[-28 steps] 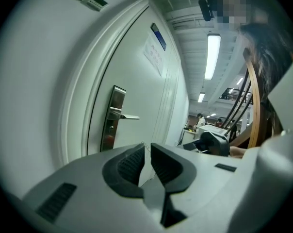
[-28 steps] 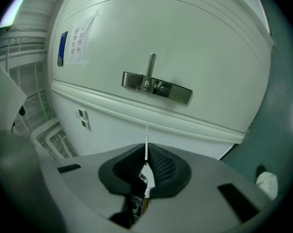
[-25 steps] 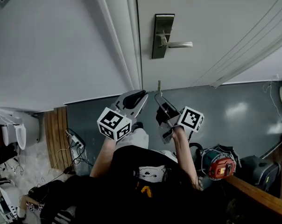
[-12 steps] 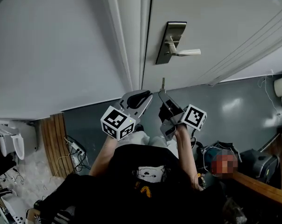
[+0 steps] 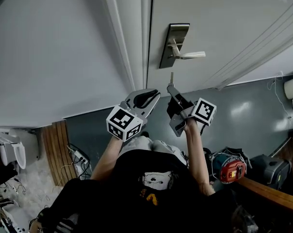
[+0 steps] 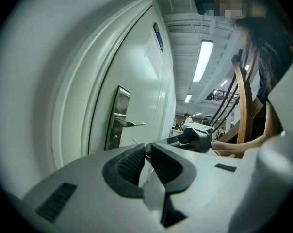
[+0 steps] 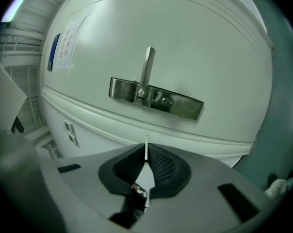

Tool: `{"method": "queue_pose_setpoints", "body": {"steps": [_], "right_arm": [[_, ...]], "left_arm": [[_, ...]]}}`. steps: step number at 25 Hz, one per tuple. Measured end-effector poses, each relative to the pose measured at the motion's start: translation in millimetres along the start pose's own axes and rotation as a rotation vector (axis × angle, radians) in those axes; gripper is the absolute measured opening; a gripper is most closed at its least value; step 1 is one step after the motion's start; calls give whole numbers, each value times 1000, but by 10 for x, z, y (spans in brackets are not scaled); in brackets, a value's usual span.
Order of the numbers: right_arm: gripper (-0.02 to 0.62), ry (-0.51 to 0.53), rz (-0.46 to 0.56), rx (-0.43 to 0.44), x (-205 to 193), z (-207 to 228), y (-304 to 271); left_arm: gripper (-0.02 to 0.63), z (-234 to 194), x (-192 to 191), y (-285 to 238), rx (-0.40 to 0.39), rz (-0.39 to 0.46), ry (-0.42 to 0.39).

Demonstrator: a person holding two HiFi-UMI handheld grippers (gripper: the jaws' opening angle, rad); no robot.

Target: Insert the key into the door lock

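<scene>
A white door (image 5: 224,28) carries a steel lock plate (image 5: 173,45) with a lever handle (image 5: 189,55). My right gripper (image 5: 172,88) is shut on a thin metal key (image 5: 171,77), whose tip points up just below the plate. In the right gripper view the key blade (image 7: 146,134) rises from the shut right gripper (image 7: 146,158) toward the lock plate (image 7: 184,105), with the keyhole (image 7: 166,101) slightly right of the blade. My left gripper (image 5: 149,97) hangs to the left, shut on nothing. The left gripper view shows the left gripper (image 6: 147,158), the plate (image 6: 117,118) and the right gripper (image 6: 197,137).
The white door frame (image 5: 132,38) and a wall stand left of the door. Below lies a grey floor (image 5: 253,110) with a red and blue machine (image 5: 229,169), a wooden strip (image 5: 54,140) and a power strip with cables (image 5: 78,152).
My right gripper has lifted the key up toward the lock plate's lower end. The left gripper rose a little alongside it.
</scene>
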State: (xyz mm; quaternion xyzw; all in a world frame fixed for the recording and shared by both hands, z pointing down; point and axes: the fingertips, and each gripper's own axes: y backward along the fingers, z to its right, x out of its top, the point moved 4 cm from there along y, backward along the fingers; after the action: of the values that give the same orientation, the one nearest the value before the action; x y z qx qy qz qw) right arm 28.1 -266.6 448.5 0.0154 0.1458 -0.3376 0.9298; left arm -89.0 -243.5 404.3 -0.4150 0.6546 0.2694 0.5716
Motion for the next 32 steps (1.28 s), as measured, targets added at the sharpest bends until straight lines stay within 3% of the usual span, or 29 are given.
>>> {"method": "queue_pose_setpoints", "body": {"steps": [11, 32], "right_arm": [[20, -136, -35, 88, 285, 236, -162], [20, -149, -95, 147, 562, 468, -471]], "left_arm": [[44, 70, -50, -192, 60, 4, -18], [44, 46, -197, -341, 109, 23, -65]]}}
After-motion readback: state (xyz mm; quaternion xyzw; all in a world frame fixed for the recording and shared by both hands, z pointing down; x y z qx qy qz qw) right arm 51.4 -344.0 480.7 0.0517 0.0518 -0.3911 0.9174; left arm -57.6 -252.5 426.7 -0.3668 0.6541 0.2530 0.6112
